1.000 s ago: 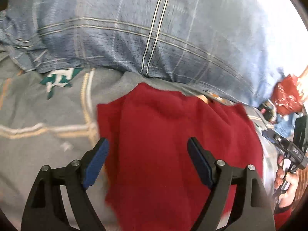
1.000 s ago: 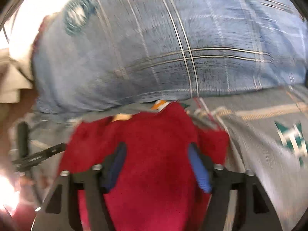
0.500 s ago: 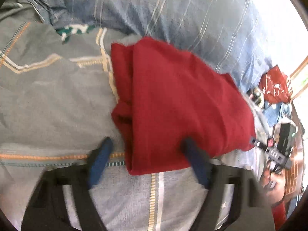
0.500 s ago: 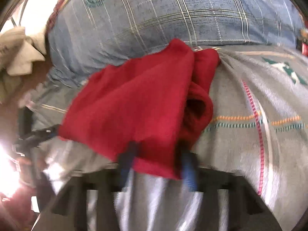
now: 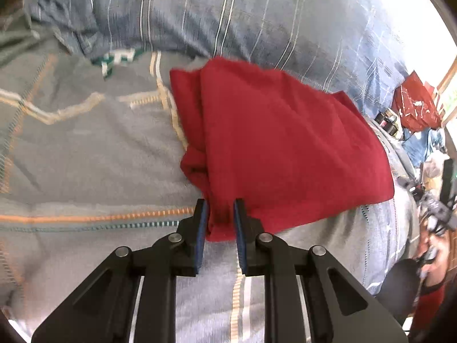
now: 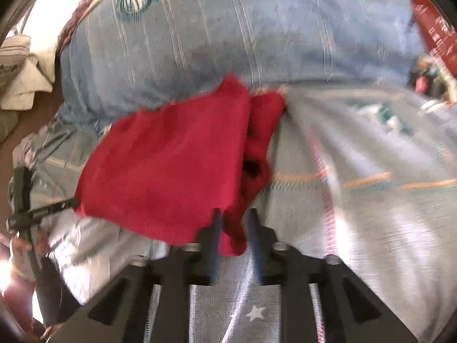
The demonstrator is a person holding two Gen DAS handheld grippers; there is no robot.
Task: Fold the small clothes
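Pinching red cloth [image 5: 274,143] edge, left hand-held gripper [image 5: 219,217] (closing), on bedspread [image 5: 85,157]

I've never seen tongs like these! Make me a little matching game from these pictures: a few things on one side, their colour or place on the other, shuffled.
Things:
1. cloth
2. pillow
3. bedspread
4. left tongs

Descriptions:
A. blue with pale stripes
B. closed on the near edge of the cloth
C. red, folded
D. grey with orange stitching

Pairs: 1-C, 2-A, 3-D, 4-B
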